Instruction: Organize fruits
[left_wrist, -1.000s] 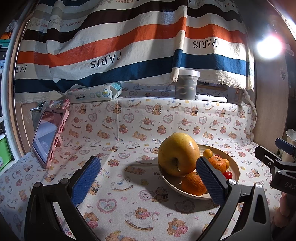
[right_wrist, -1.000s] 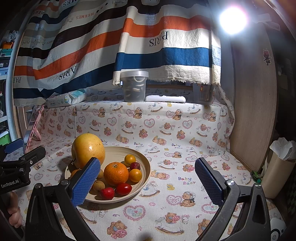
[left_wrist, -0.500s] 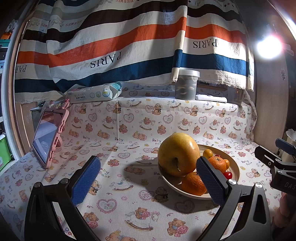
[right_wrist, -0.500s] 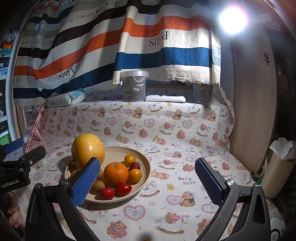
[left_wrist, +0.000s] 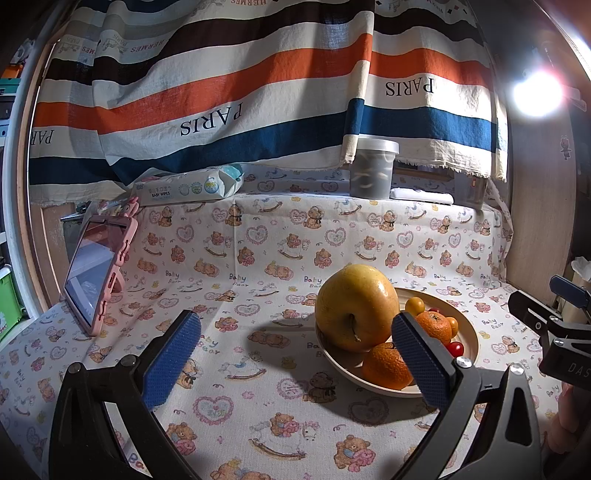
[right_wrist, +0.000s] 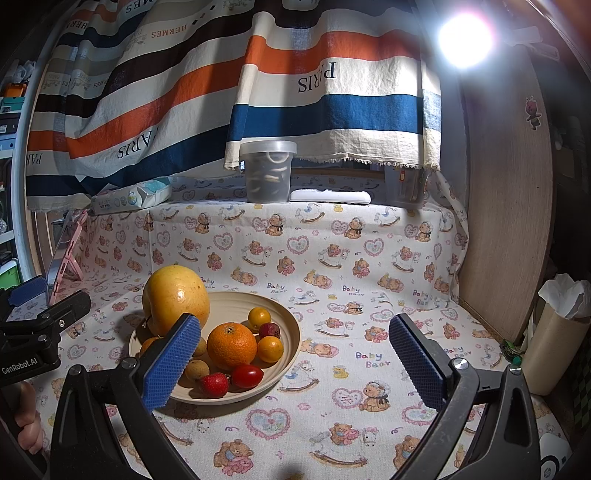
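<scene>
left gripper (left_wrist: 295, 354) hanging wide open, gripping nothing, left of bowl (right_wrist: 291, 332) | right gripper (right_wrist: 295, 354) gaping too, empty, right of bowl | fruits (right_wrist: 232, 345) sitting in bowl, big pomelo (right_wrist: 175, 297) leaning on its rim

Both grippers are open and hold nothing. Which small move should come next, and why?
Probably ease the right gripper forward and left toward the orange in the bowl. Its jaws stand wide open and empty, short of the bowl, and the orange lies on top, unobstructed. The left gripper is also open and empty.
</scene>
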